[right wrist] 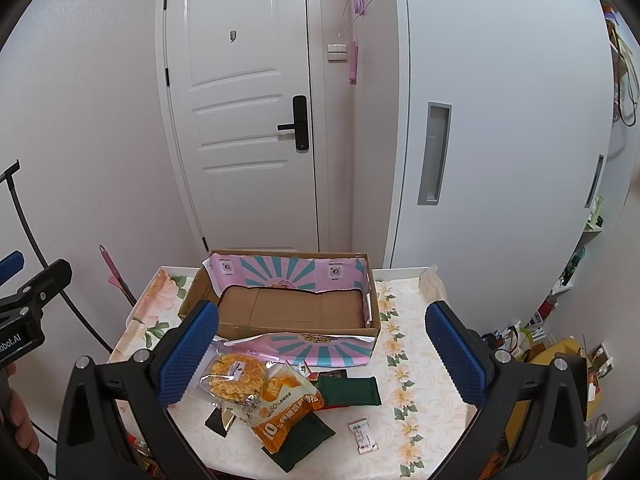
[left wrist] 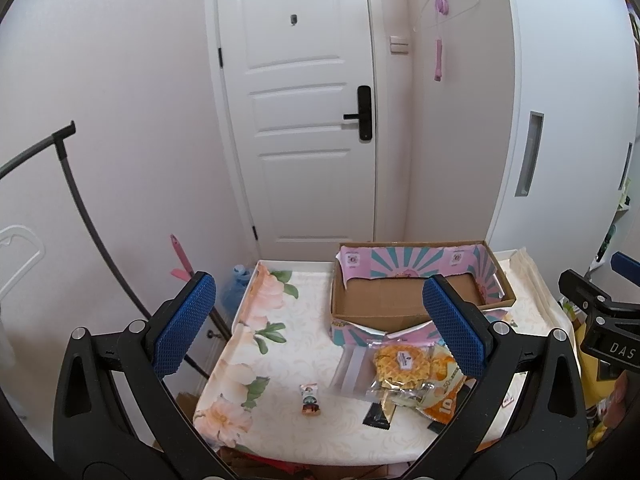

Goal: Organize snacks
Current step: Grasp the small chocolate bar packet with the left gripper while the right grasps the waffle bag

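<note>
A small desk with a floral cover stands before a white door, seen from two grippers held above its near edge.

The left gripper has its blue padded fingers spread wide apart, holding nothing. Under it, toward the near left of the desk, one small wrapped candy lies alone, well apart from the other snacks.

Toward the far edge sits one open cardboard box, its inner walls lined with pink and teal striped paper. Nothing lies in it; only its brown floor shows. Its front flap folds down toward the snacks.

Just in front of the box, at the middle of the desk, snacks lie in a loose overlapping pile: one clear packet of yellow waffle, one orange packet partly under it, two dark green packets beside and beneath the orange one, and one black wrapper poking out at the pile's near left. One clear flat bag rests against the pile's left side.

To the right of the pile, near the near edge, lies one small pink and white sachet.

The right gripper hangs over the pile, its fingers also wide apart and empty.
</note>
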`<move>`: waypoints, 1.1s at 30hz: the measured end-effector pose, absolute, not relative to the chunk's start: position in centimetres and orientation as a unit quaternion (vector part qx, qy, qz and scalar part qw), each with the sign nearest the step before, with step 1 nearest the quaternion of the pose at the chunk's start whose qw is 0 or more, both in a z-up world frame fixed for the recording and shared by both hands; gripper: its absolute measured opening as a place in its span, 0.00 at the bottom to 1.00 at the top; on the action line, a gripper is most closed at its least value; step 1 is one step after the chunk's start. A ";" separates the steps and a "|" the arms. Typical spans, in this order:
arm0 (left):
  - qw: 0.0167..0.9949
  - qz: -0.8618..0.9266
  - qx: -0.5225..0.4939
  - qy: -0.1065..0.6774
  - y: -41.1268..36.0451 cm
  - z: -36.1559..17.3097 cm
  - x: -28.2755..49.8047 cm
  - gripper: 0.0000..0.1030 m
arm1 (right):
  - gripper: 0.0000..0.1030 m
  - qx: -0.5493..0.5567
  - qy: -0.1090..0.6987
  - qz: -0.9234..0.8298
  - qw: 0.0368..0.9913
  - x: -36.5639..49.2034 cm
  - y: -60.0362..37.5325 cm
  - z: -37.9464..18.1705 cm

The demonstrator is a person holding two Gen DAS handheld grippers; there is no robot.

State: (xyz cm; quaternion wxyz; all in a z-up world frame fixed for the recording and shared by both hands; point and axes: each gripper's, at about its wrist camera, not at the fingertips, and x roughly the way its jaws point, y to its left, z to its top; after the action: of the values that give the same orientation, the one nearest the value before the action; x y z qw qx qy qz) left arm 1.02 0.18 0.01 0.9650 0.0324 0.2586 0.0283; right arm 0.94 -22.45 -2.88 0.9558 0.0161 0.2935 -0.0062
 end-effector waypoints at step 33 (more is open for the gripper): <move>0.858 -0.054 -0.004 0.510 9.1 -24.3 8.7 0.93 | 1.00 0.055 0.471 0.010 0.880 8.6 -14.6 -18.0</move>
State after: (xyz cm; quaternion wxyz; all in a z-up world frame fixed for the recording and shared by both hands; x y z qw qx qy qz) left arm 8.69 9.12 -24.27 0.8582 -0.0038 0.5105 -0.0538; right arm 8.61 -14.64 -17.96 0.8804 0.0552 0.4709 0.0104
